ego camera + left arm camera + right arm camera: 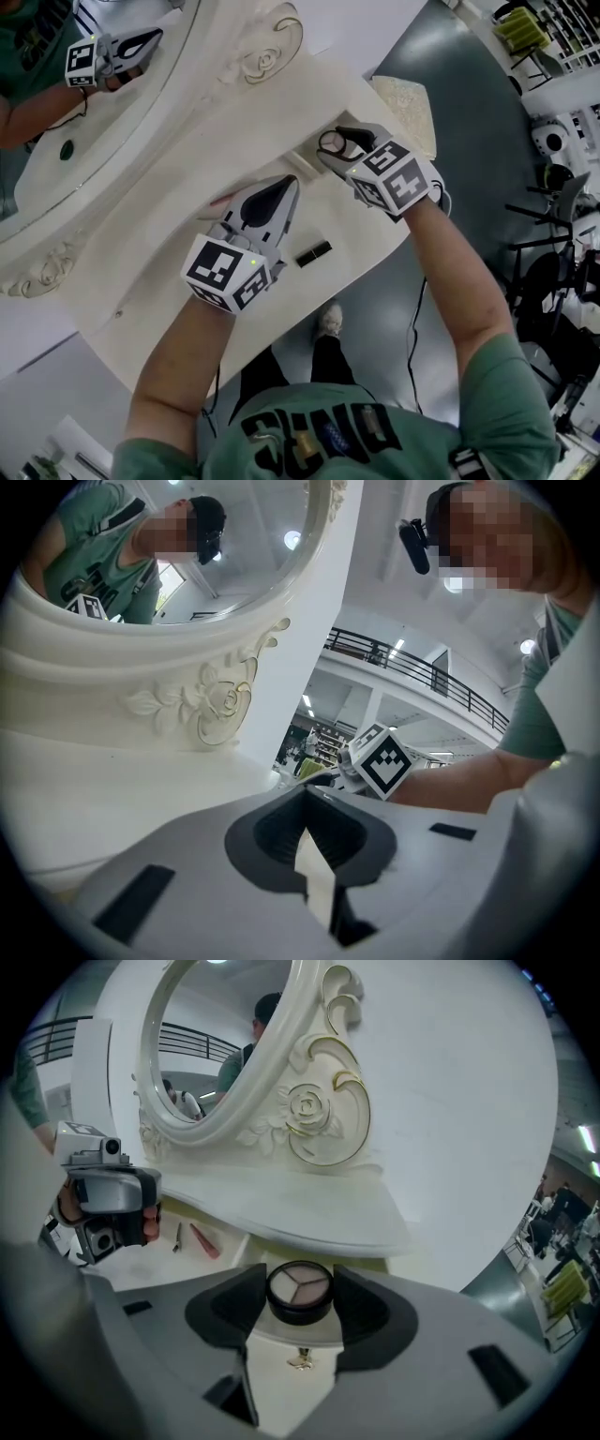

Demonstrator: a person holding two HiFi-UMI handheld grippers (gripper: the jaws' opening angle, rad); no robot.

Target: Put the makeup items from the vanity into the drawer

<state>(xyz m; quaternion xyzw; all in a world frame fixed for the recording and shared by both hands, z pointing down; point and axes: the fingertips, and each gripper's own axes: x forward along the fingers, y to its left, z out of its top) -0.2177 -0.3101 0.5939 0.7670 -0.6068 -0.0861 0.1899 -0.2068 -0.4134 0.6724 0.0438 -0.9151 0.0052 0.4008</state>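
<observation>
Head view: right tool (336,143) is pinching a round eyeshadow compact (330,141) above the worktop (169,202), just off the mirror's (94,122) carved corner. Left tool (279,187) sits in front of the mirror, with a black lipstick tube (313,253) farther out from the mirror.

Left gripper view: tips pressed together, nothing in them.

Right gripper view: pads squeeze the compact on both sides, below the mirror.

Left claw (306,797) closed on nothing; carved mirror frame (211,700) beyond.
</observation>
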